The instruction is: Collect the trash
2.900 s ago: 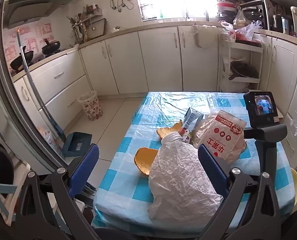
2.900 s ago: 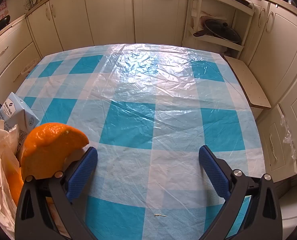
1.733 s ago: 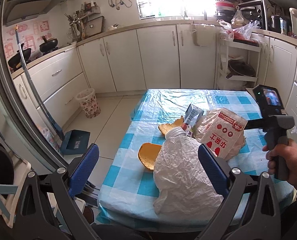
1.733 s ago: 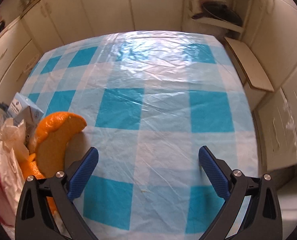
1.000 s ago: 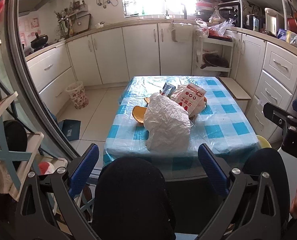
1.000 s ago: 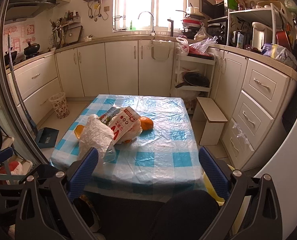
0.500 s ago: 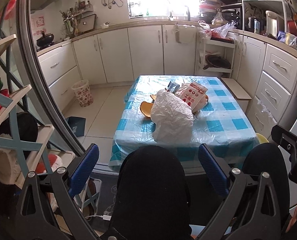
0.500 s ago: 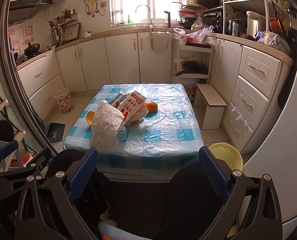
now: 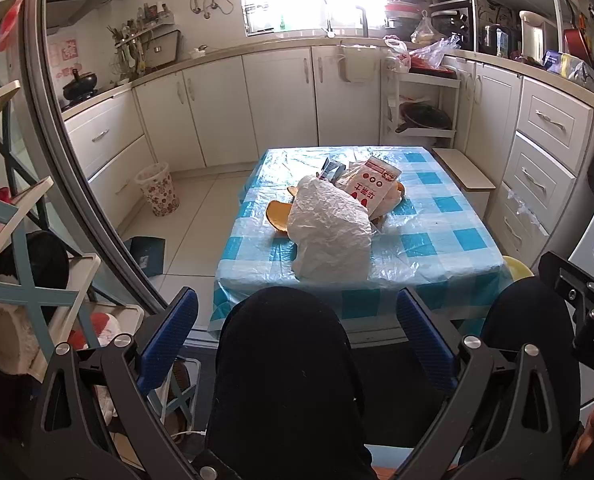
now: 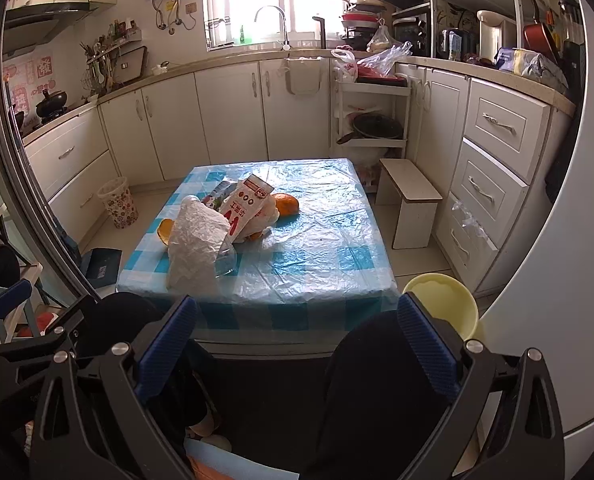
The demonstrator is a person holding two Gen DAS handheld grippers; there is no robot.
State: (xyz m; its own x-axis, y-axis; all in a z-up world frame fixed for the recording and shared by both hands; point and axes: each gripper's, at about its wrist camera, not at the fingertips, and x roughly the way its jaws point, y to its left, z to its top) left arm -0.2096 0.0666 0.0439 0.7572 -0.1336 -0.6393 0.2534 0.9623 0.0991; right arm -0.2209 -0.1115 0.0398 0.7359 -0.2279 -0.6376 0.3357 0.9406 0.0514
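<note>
The trash is heaped on the checked table, well ahead of both grippers: a crumpled white bag nearest, a red-and-white packet and small carton behind it, orange peel to its left. The left gripper and right gripper hang over dark-trousered knees, jaws apart, empty.

Low counter under a blue-and-white checked plastic cover. Heaped left of centre: crumpled white plastic bag nearest the front edge, red-and-white printed packet leaning behind it, small carton further back, orange peel at the bag's left, more peel just right of the packet. Rest of the cover bare.
</note>
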